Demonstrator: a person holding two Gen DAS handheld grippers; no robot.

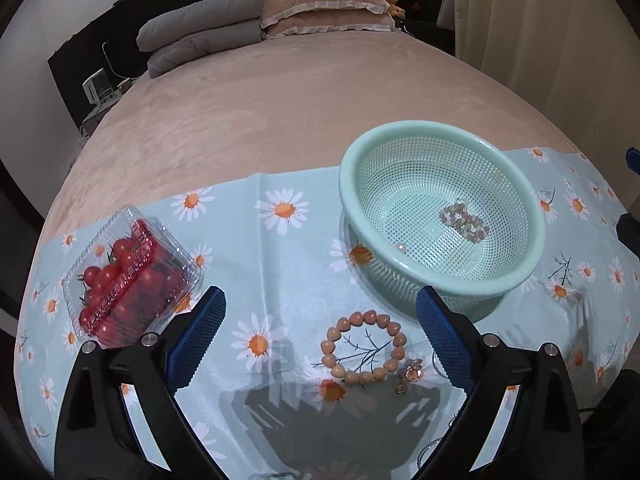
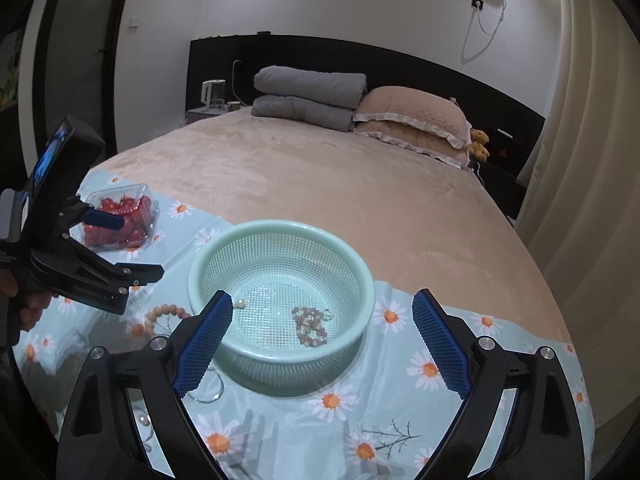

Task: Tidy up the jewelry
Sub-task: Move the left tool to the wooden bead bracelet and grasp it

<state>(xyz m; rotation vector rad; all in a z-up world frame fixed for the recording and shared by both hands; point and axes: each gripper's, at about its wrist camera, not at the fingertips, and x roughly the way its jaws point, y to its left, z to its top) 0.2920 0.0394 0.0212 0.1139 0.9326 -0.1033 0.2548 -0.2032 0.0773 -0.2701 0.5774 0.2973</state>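
Both my grippers, left gripper (image 1: 320, 320) and right gripper (image 2: 322, 332), stand spread wide, nothing between the pads. Pale beaded bracelet (image 2: 310, 326) and a loose pearl (image 2: 240, 303) lie in the mint-green perforated plastic basket (image 1: 404, 136). Next, I judge: the peach heart-bead bracelet (image 1: 362, 346) on the daisy-print cloth (image 1: 248, 248), just below my left gripper; lower, pinch, lift across.

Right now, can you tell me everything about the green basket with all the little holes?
The basket is a round, pale mint-green bowl that looks like plastic, with mesh walls and floor full of tiny holes and a smooth thick rim. It stands upright on the daisy-print cloth on the bed. Inside lie a bunched beaded bracelet and one small pearl-like bead. Nothing grips it.
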